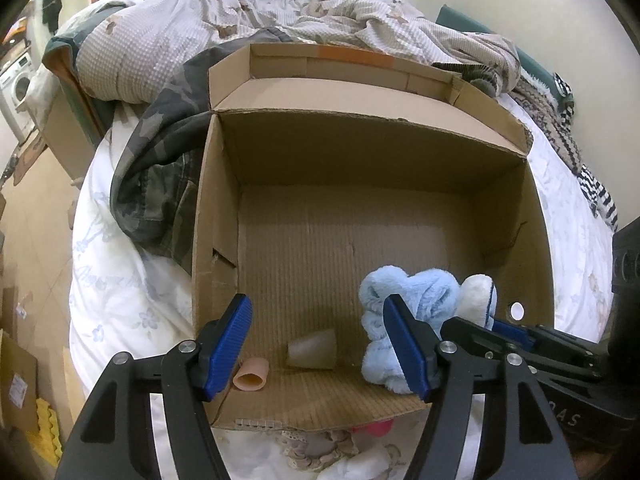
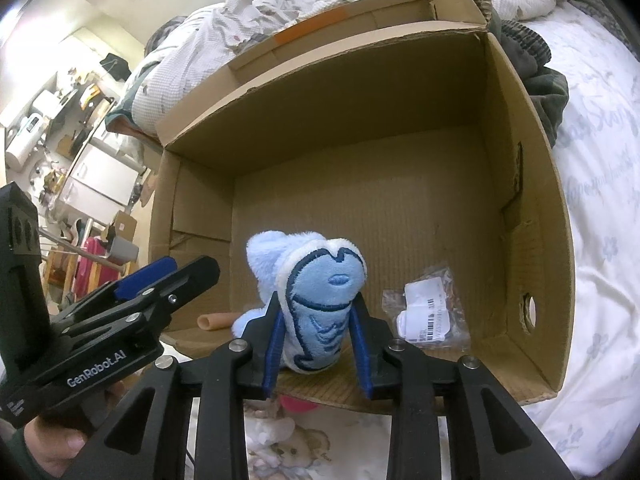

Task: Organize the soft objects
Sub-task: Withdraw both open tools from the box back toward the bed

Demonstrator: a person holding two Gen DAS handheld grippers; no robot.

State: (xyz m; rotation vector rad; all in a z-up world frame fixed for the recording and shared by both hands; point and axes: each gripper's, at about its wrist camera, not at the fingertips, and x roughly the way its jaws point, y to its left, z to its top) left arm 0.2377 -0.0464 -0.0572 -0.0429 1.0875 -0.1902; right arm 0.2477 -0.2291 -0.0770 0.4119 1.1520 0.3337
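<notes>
The cardboard box [image 1: 360, 152] floor lies open behind the blue plush [image 2: 316, 304]; walls block both sides.

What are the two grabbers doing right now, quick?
Left gripper: open, holding nothing.
Right gripper: jaws shut on the blue plush toy, inside the cardboard box.

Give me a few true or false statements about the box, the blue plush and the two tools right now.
1. The right tool grips the blue plush toy. True.
2. The left tool holds the plush too. False: it is open and holds nothing.
3. The cardboard box sits on a bed. True.
4. The beige tube lies outside the box. False: it lies on the box floor.
5. The box flaps are closed. False: it is open.
</notes>
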